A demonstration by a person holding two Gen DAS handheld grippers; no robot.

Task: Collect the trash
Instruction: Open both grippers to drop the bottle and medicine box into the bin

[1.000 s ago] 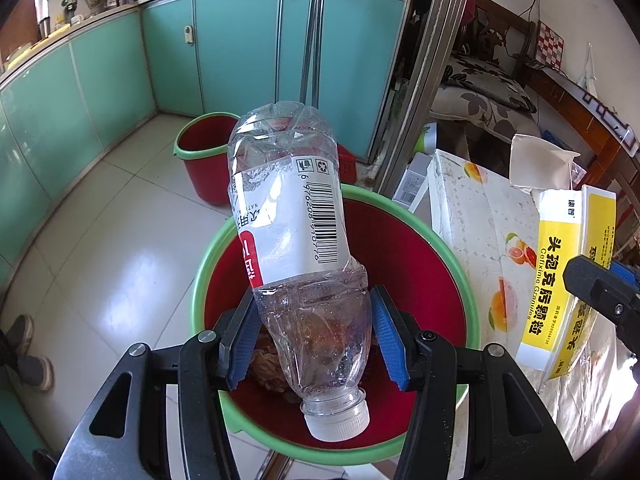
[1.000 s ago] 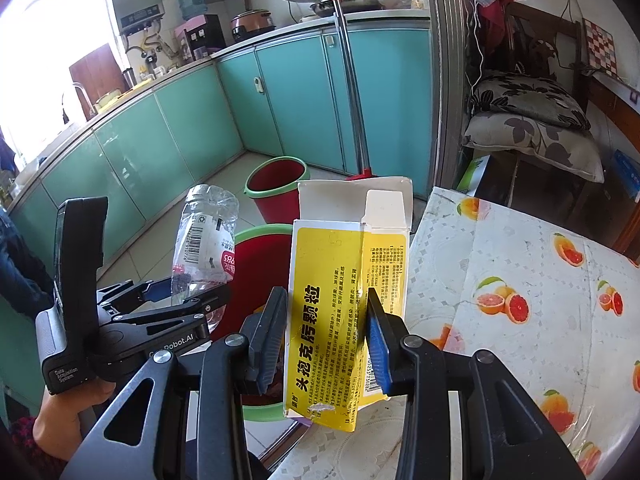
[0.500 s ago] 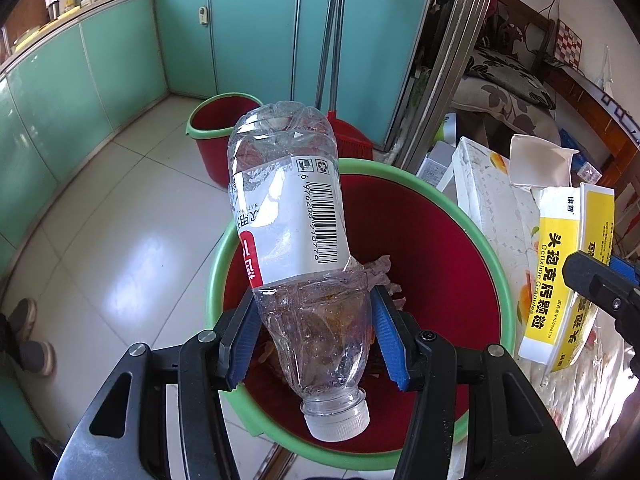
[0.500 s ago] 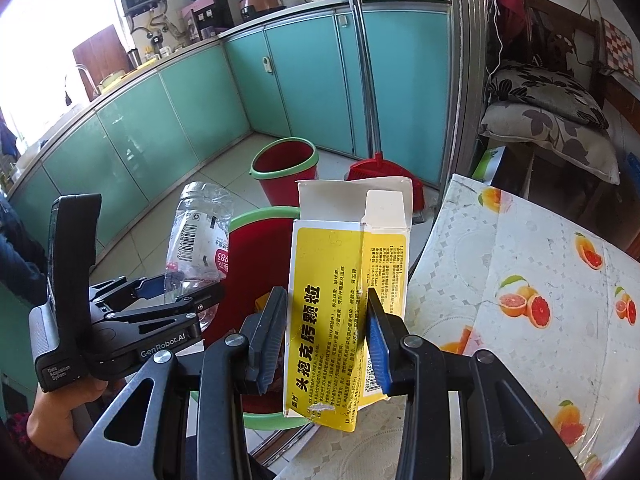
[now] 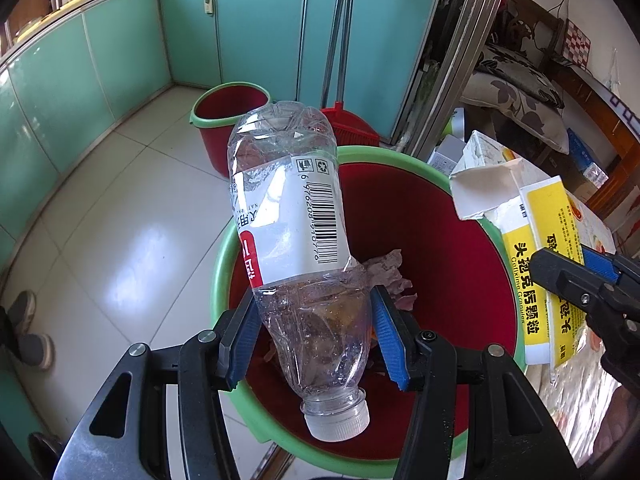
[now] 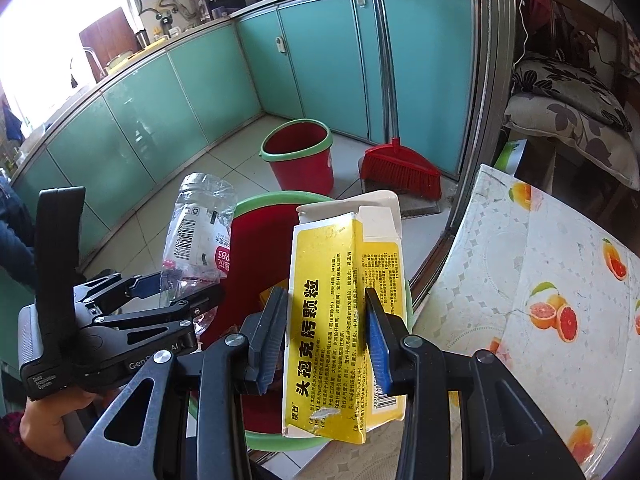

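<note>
My left gripper (image 5: 314,334) is shut on a crumpled clear plastic bottle (image 5: 292,240) with a white label, cap toward me, held over a big red bucket with a green rim (image 5: 460,264). Crumpled paper trash (image 5: 388,276) lies in the bucket. My right gripper (image 6: 326,338) is shut on a flattened yellow medicine box (image 6: 344,320), at the bucket's right rim. The box also shows in the left wrist view (image 5: 544,264), and the bottle (image 6: 200,232) and the left gripper (image 6: 176,292) in the right wrist view.
A smaller red bucket (image 6: 300,156) and a red broom (image 6: 400,164) stand on the tiled floor by teal cabinets (image 6: 180,92). A table with a fruit-print cloth (image 6: 540,280) is right of the big bucket. A metal door frame (image 6: 488,100) rises behind it.
Both grippers have moved forward and lower over the big bucket, still holding the bottle and the box. The box now reaches over the bucket's right rim.
</note>
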